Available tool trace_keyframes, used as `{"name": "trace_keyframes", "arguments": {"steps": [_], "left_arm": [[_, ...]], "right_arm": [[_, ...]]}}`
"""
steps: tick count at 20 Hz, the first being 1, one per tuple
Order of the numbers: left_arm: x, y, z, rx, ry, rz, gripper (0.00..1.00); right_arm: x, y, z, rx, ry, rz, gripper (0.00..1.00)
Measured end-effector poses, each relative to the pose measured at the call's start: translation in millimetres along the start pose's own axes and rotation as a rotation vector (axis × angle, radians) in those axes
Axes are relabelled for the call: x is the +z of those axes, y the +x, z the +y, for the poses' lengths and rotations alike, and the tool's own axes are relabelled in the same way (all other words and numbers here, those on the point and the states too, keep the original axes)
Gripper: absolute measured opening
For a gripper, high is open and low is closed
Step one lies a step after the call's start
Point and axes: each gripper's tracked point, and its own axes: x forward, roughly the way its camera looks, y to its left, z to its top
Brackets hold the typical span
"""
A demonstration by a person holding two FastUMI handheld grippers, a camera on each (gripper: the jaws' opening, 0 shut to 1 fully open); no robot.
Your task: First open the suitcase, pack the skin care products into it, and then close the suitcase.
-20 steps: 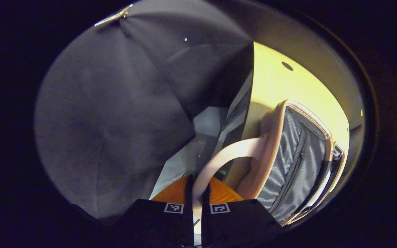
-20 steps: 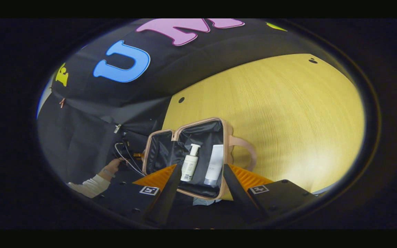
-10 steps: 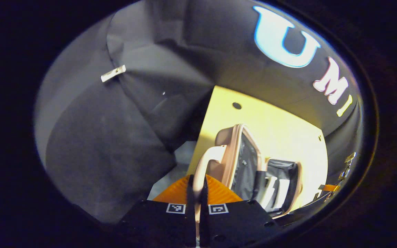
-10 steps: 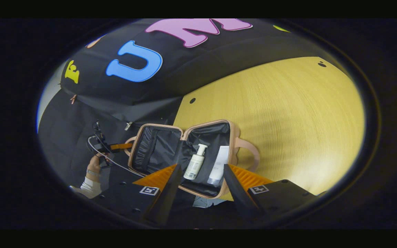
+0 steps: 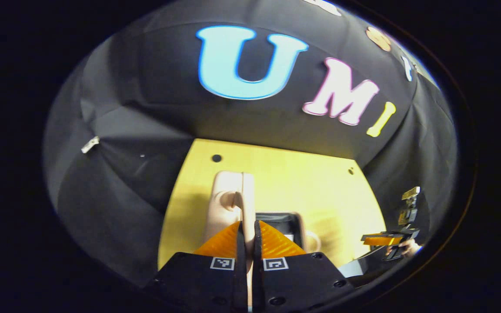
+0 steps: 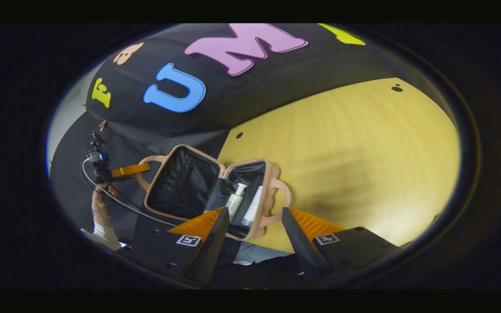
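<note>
Suitcase (image 6: 198, 191), pink with dark lining, sits partly open at lower centre of the right gripper view on the yellow table (image 6: 355, 152), its lid raised at the left. A white pump bottle (image 6: 235, 201) and a white tube (image 6: 252, 208) lie inside. The left gripper (image 5: 248, 230), bottom centre of the left gripper view, is clenched on the lid's handle (image 5: 238, 206). The right gripper (image 6: 250, 226) hangs released, jaws spread, just before the case.

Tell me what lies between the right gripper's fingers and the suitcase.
Nothing: in the right gripper view the open right gripper hangs just short of the suitcase, with only bare table and a pale scrap under the near rim.
</note>
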Motion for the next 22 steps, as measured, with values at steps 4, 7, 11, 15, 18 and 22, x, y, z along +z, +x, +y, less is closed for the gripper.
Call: {"name": "trace_keyframes", "arguments": {"steps": [4, 7, 11, 15, 18, 22], "left_arm": [[-45.1, 51.1, -97.9, -0.148, 0.049, 0.083, 0.1], [-86.1, 99.6, -141.9, -0.205, 0.058, 0.144, 0.1], [-151.9, 178.9, -145.2, -0.226, 0.032, 0.301, 0.1], [-176.0, 211.4, -151.6, -0.207, -0.01, 0.388, 0.1], [-180.2, 216.7, -152.4, -0.14, 0.035, 0.355, 0.34], [-156.8, 196.9, -147.5, -0.008, 0.116, 0.234, 0.83]], "right_arm": [[-0.3, -30.1, -51.5, -0.083, 0.022, -0.025, 0.79], [-2.1, -46.3, -66.3, -0.087, 0.093, -0.053, 0.8], [4.9, -77.9, -79.7, -0.103, 0.127, -0.115, 0.79], [5.7, -110.3, -98.2, -0.141, 0.132, -0.171, 0.79], [0.1, -131.1, -113.3, -0.165, 0.088, -0.182, 0.79], [20.6, -161.4, -118.6, -0.149, -0.048, -0.221, 0.79]]}}
